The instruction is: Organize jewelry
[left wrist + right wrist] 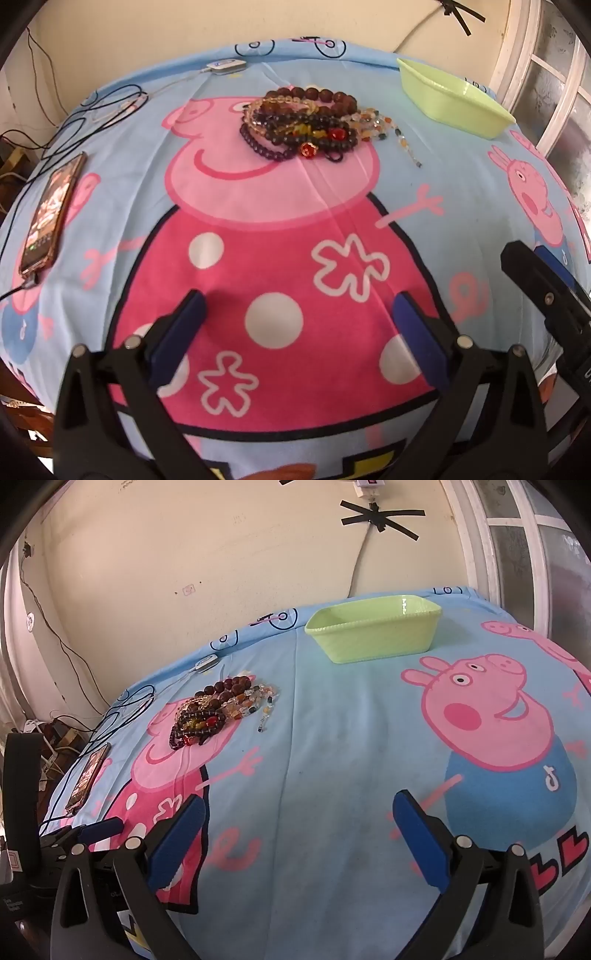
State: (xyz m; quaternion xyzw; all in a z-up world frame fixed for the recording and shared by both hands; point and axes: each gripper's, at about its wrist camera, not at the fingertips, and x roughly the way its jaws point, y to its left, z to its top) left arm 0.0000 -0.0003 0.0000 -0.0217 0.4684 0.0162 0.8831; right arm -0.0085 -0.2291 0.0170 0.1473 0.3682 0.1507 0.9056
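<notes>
A pile of beaded bracelets and necklaces (306,120) lies on the cartoon-print cloth, far ahead of my left gripper (299,306), which is open and empty over the pink dress print. The pile shows at the left in the right wrist view (218,710). A light green plastic tub (373,629) stands empty at the back; it is at the back right in the left wrist view (454,98). My right gripper (299,812) is open and empty above the blue cloth, well short of the tub. The right gripper's body (546,295) shows at the right edge of the left view.
A phone (51,214) on a cable lies at the cloth's left edge, with black and white cables (107,103) behind it. A small white device (225,66) sits at the back edge. A wall is behind and a window frame (517,554) at the right.
</notes>
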